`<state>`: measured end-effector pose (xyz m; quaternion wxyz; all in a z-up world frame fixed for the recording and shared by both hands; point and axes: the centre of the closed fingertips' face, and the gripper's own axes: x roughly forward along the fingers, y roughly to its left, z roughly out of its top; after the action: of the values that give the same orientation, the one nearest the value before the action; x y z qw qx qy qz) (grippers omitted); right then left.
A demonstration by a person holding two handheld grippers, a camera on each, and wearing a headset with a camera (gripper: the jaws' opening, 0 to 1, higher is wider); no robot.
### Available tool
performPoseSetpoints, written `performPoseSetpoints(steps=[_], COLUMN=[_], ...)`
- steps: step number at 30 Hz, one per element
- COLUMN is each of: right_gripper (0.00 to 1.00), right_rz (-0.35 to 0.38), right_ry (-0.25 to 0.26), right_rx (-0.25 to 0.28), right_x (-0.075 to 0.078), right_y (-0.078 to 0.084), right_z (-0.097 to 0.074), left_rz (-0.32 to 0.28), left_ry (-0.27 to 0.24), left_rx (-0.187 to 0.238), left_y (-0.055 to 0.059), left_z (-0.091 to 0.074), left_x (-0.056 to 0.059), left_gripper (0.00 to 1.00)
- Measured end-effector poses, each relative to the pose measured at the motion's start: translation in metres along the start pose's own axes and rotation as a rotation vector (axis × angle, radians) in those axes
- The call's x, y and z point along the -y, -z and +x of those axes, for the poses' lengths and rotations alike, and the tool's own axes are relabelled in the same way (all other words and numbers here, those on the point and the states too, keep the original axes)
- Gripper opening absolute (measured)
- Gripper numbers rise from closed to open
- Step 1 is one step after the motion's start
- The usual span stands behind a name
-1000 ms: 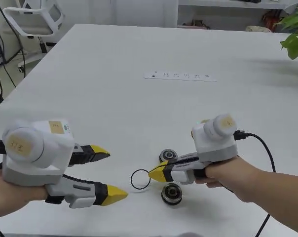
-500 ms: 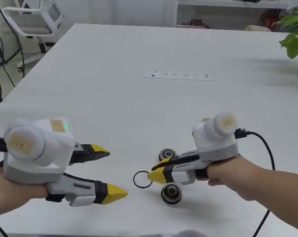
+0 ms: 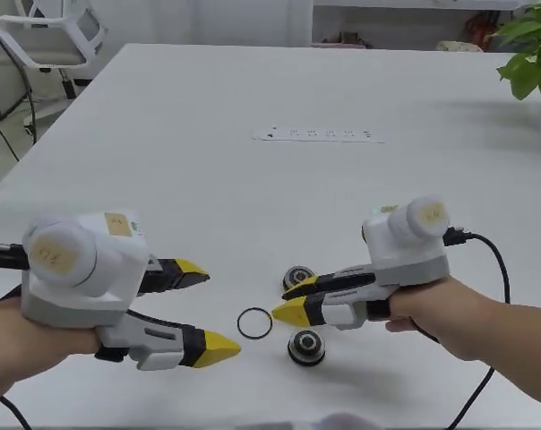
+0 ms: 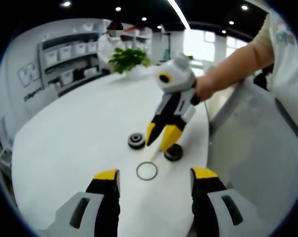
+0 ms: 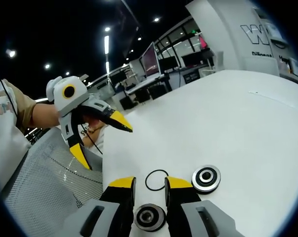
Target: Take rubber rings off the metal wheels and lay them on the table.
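Observation:
A thin black rubber ring (image 3: 254,323) (image 4: 147,171) (image 5: 157,179) lies flat on the white table, held by nothing. Two metal wheels rest close to its right: one farther off (image 3: 298,276) (image 4: 136,140) (image 5: 206,178), one nearer the front edge (image 3: 306,346) (image 4: 173,153) (image 5: 149,216). My right gripper (image 3: 294,300) (image 5: 150,183) (image 4: 160,140) hovers just right of the ring, above the near wheel, with its jaws a little apart and empty. At the left, my left gripper (image 3: 206,307) (image 4: 155,174) (image 5: 105,144) is wide open, pointing toward the ring and apart from it.
A white power strip (image 3: 320,135) lies mid-table farther back. A leafy plant (image 3: 530,63) stands at the far right corner, and an office chair (image 3: 47,36) beyond the far left. The right gripper's black cable (image 3: 496,269) trails toward the front right.
My right gripper's jaws, together at the ring's edge a second ago, have parted and drawn back slightly to the right. The ring stays on the table. The left gripper has held its place.

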<state>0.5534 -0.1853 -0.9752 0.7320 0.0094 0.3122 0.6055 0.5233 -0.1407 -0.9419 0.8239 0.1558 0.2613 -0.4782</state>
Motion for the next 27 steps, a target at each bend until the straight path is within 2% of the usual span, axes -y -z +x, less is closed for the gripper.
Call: performPoseSetpoints(steps=[13,20,27], right_gripper=[0.25,0.26,0.28], right_rz=[0.006,0.012,-0.009], right_ry=[0.022,0.031,0.025], right_rx=[0.05,0.052,0.031], right_x=[0.004,0.005,0.002], right_y=[0.003,0.015,0.029], right_z=[-0.029,-0.04,-0.042], left_rz=[0.023,0.032,0.04], left_ry=[0.032,0.054,0.079], left_rx=[-0.009,-0.019,-0.028], left_y=[-0.008,-0.01,-0.01], left_z=[0.018,0.033,0.046], left_x=[0.0,0.001,0.007], left_gripper=[0.57,0.56,0.56])
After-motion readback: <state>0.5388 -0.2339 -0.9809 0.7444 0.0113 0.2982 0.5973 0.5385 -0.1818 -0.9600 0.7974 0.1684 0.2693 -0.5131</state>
